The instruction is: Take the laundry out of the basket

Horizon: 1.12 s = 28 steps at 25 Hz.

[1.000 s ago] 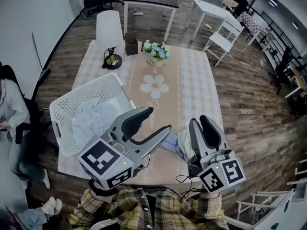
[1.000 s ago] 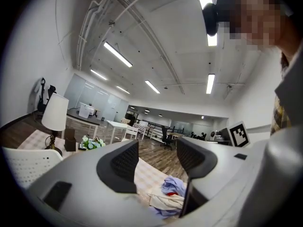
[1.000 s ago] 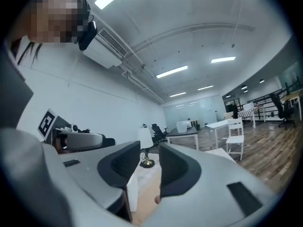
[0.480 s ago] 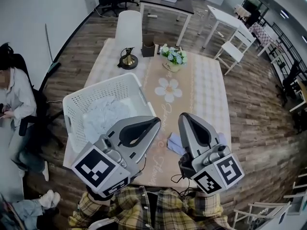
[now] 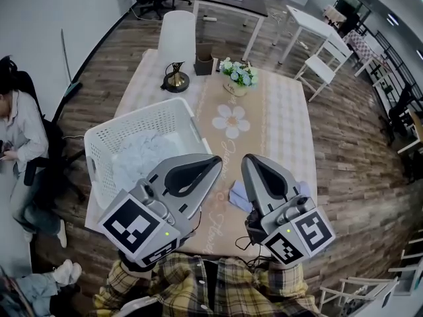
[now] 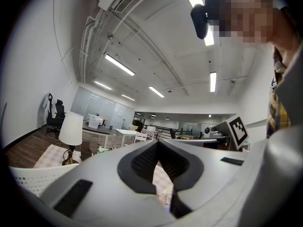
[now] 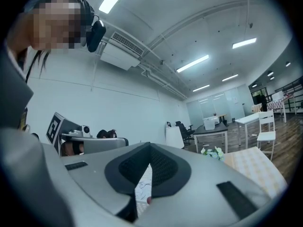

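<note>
The white laundry basket stands on the table's left side with pale blue-white laundry bunched inside. A light blue cloth lies on the table near the front edge, partly hidden behind my right gripper. My left gripper is shut and empty, raised in front of the basket's near right corner. My right gripper is shut and empty too, held above the blue cloth. In the left gripper view the jaws meet at the tips, as they do in the right gripper view.
At the table's far end stand a white lamp, a brown box and a flower pot. A person sits at the left. A white chair stands at the far right.
Both grippers' jaws have closed with nothing in them. They have pulled back from the table and the blue cloth toward my chest.
</note>
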Tool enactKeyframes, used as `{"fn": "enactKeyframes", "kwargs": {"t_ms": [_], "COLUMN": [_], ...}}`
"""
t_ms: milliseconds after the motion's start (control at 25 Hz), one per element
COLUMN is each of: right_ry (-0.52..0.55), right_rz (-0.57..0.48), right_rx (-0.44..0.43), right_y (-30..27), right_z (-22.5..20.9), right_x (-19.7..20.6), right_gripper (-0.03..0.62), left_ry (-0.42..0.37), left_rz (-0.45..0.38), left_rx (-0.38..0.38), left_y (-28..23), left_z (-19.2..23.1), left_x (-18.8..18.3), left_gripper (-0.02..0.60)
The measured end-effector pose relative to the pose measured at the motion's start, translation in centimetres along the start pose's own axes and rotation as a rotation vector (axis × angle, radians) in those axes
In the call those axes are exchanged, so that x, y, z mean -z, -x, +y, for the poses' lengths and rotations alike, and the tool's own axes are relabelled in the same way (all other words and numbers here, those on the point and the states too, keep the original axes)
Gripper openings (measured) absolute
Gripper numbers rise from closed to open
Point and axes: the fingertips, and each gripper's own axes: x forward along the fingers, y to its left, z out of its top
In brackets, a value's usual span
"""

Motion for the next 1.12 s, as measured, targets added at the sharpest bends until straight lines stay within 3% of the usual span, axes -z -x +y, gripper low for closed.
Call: {"fn": "enactKeyframes", "kwargs": {"t_ms": [600, 840, 1120], "right_ry": [-0.015, -0.012, 0.008], "right_rz": [0.020, 0.020, 0.025], "right_rx": [0.001, -0.066, -0.232], "right_y": [3.1, 4.9, 5.5], "right_z": [-2.9, -4.1, -2.1], "right_x": [0.7, 1.4, 2.4], "right_gripper": [0.011, 0.011, 0.011], "left_ry": [0.019, 0.044, 0.015], "left_rz": [0.007, 0.031, 0.058], "left_rx": [0.005, -0.073, -0.232], "left_y": [-3.0, -3.2, -0.8], "left_z": [-3.0, -4.6, -5.6], "left_x": [1.2, 3.3, 4.2], "left_gripper": [0.011, 0.009, 0.008]}}
